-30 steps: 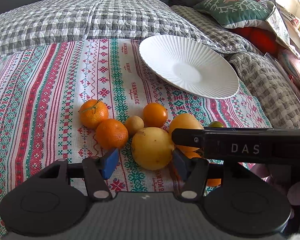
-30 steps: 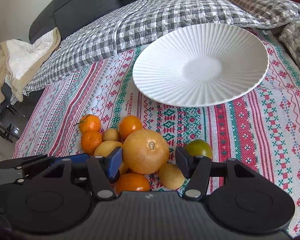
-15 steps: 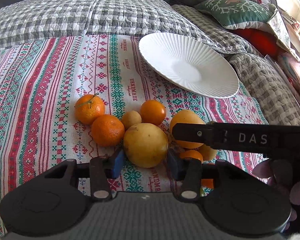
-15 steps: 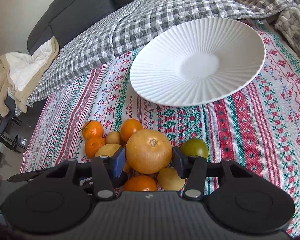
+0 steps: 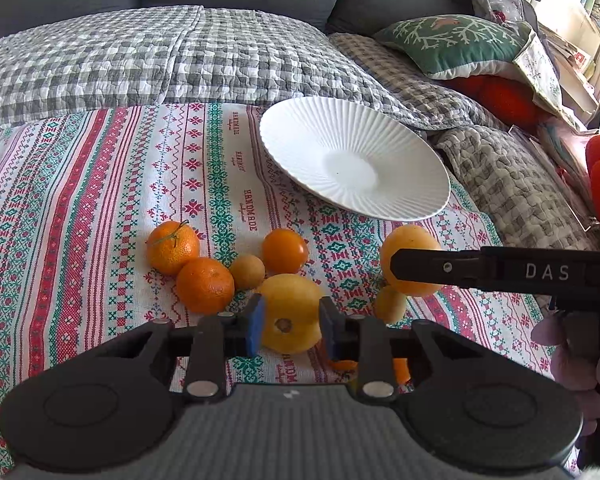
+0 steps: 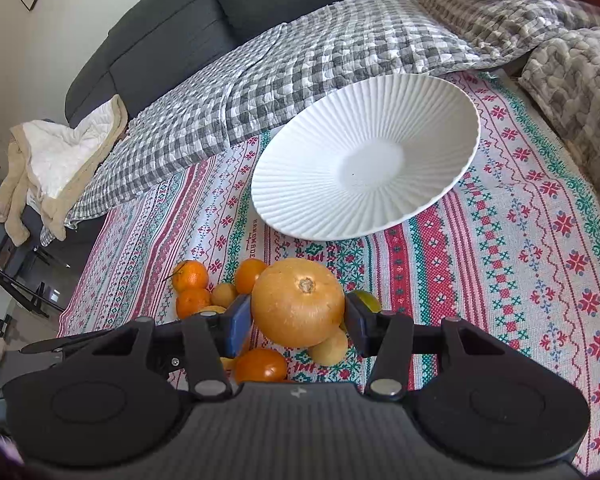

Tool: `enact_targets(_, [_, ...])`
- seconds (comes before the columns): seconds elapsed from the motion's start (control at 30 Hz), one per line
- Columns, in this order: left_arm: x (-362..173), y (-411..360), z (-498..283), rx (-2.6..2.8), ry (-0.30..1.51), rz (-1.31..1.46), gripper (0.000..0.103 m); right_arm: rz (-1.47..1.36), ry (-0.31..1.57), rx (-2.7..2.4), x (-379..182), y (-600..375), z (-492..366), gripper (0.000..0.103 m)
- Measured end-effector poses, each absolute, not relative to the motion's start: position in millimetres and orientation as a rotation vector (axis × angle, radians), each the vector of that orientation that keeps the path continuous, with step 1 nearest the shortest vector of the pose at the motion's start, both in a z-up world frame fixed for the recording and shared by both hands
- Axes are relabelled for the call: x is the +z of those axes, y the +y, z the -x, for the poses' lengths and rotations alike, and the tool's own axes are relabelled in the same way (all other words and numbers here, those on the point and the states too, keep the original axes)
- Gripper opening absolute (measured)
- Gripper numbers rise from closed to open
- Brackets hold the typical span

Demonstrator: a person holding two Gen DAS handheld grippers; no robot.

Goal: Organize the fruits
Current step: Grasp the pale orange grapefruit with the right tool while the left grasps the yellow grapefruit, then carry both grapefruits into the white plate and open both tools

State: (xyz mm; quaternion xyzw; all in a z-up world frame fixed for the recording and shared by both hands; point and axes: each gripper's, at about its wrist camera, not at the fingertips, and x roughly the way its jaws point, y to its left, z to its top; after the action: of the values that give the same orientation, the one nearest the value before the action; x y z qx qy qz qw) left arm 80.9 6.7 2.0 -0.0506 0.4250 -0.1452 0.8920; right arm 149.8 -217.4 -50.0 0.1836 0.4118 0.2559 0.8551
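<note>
Right hand-held gripper [image 6: 298, 322] clamped on the large pale orange fruit [image 6: 298, 302], stem scar up, raised clear of the cluster below. White ribbed plate [image 6: 364, 160] straight ahead and slightly right of the fingers, empty, resting tilted on the patterned cloth [image 6: 520, 264]; from this side, the nearer hand to it. Left hand-held gripper [image 5: 290, 326] closed on the yellow fruit [image 5: 290, 312], jaws having just closed in around it, blue pads [image 5: 255, 322] pressing both flanks. Plate farther off here, ahead and to the right. Round fruit, so no long axis to mind. Remaining oranges [image 5: 204, 284] bunched on the cloth just left of the yellow fruit
</note>
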Motion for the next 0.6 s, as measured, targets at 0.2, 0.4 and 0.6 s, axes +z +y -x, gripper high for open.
enact_targets(0.2, [1.2, -3.5, -83.9, -0.282, 0.876, 0.068, 0.006, -0.403, 0.846, 0.521, -47.7, -235.3, -148.7, 0.046])
enact_targets(0.4, [-9.9, -8.8, -91.2, -0.250, 0.854, 0.055, 0.042, -0.372, 0.862, 0.519, -51.9, -239.5, -145.6, 0.046])
enact_targets(0.6, [-20.4, -19.2, -99.1, -0.226, 0.875, 0.049, 0.042, -0.367, 0.868, 0.527, -51.3, -241.1, -142.9, 0.046])
